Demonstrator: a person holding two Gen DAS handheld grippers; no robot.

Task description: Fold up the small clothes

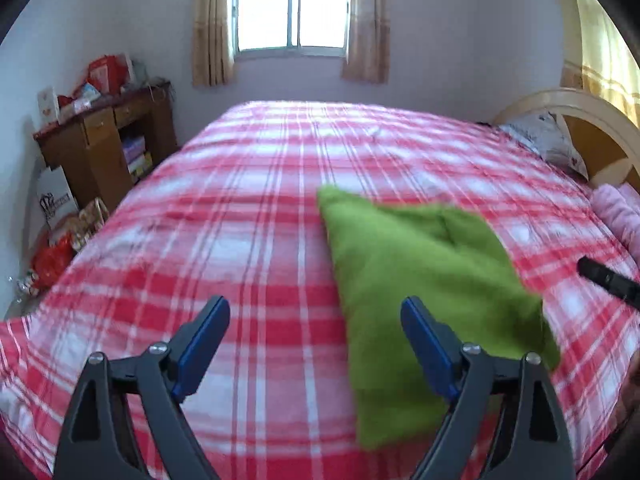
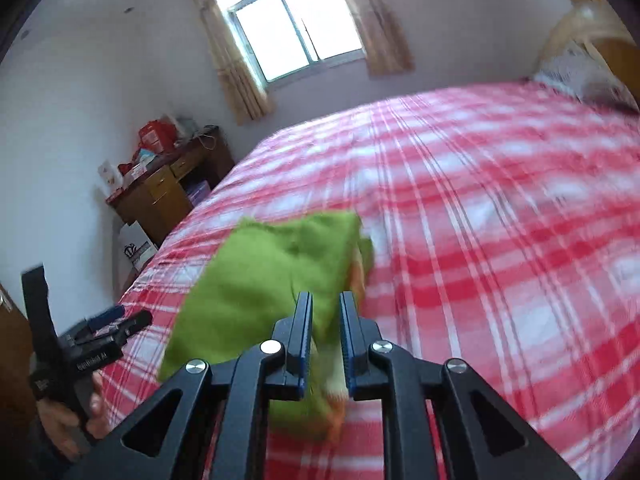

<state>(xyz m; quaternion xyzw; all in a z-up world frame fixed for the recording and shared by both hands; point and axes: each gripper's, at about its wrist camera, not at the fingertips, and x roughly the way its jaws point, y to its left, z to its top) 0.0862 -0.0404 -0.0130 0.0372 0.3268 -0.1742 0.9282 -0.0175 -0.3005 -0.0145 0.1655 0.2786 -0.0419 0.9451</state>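
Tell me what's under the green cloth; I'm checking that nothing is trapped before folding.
The green cloth lies on the plaid bedspread. An orange layer peeks out at its near edge in the right view; blur hides what it is. Anything beneath the middle is covered.

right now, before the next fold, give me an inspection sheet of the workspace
surface: bed with red plaid sheet, lying flat
job's things: green cloth on the sheet, partly folded, blurred
clutter: pink rolled fabric at the bed's edge; pillow by the headboard
grippers: left tongs open, holding nothing, beside the cloth; right tongs narrowly apart above the cloth, grip unclear
cables: nothing seen
surroundings: wooden desk piled with items, bags on the floor, curtained window
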